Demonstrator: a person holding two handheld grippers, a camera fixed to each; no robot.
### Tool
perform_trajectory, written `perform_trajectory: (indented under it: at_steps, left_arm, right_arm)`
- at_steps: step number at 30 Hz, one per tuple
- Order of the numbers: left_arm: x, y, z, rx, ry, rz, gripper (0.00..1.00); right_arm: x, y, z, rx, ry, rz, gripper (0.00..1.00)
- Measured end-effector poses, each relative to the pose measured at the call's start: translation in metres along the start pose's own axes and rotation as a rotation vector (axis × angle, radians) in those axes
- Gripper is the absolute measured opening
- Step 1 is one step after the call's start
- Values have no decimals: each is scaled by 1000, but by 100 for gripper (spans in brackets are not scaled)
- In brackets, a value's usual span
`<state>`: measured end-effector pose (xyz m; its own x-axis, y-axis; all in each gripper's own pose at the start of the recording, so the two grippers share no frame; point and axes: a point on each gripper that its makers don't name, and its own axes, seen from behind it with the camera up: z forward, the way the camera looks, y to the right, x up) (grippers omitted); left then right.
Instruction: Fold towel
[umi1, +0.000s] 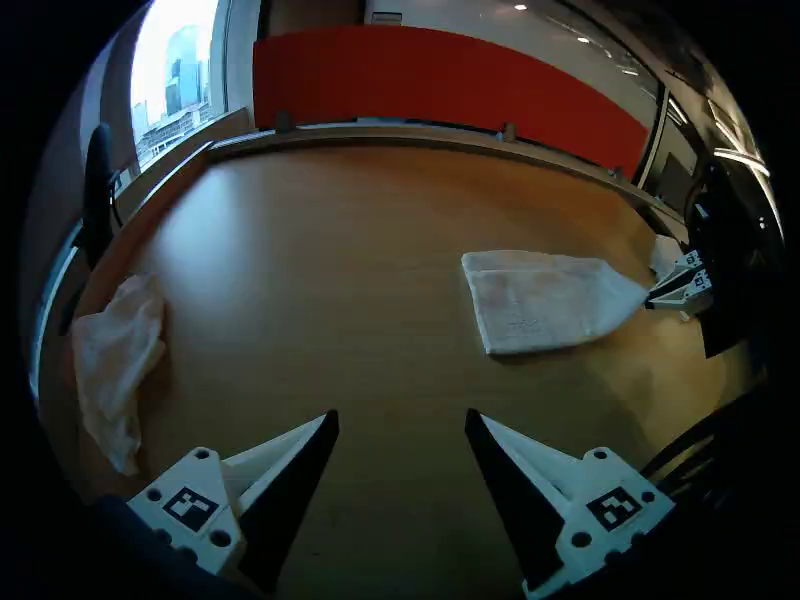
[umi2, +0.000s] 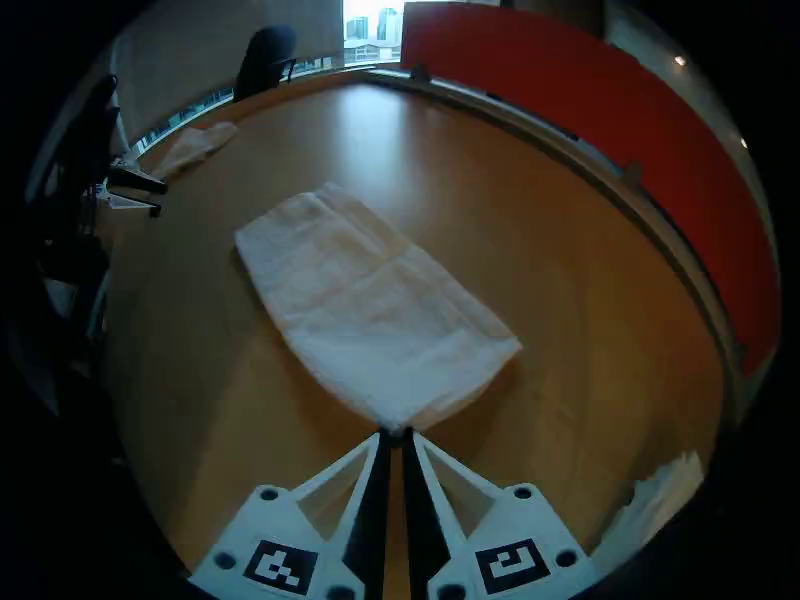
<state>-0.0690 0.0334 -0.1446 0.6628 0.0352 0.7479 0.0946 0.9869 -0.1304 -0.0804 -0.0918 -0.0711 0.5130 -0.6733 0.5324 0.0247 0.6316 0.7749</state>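
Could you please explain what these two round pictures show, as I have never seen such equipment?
There is no robot here: a person holds a two-finger gripper in each hand, and a fisheye camera rides on each one, looking along its fingers. In the left gripper view, the left gripper is open above a wooden table and holds nothing. In the right gripper view, the right gripper is closed on the near corner of a folded white towel that lies on the table. The left gripper view also shows that gripper farther off, at the towel's pointed corner. A crumpled white cloth lies near the table's edge, apart from the towel. A red panel runs along the far side.
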Motion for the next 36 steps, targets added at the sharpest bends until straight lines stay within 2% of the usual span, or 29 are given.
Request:
perform_trajectory:
  at_steps: [6, 18, 30, 36]
  left_arm:
    - [-1, 0, -3, 1, 6, -2, 94]
    - [-6, 3, -11, 4, 15, -19, 94]
    - [-8, 3, -17, 5, 30, -38, 94]
    - [-8, -1, -23, 12, 41, -54, 94]
  right_arm:
    - [23, -1, -6, 6, 26, -38, 8]
    - [89, -13, -16, 38, 97, -152, 8]
    - [120, -21, -12, 58, 105, -240, 8]
    - [138, -31, -3, 82, 111, -284, 8]
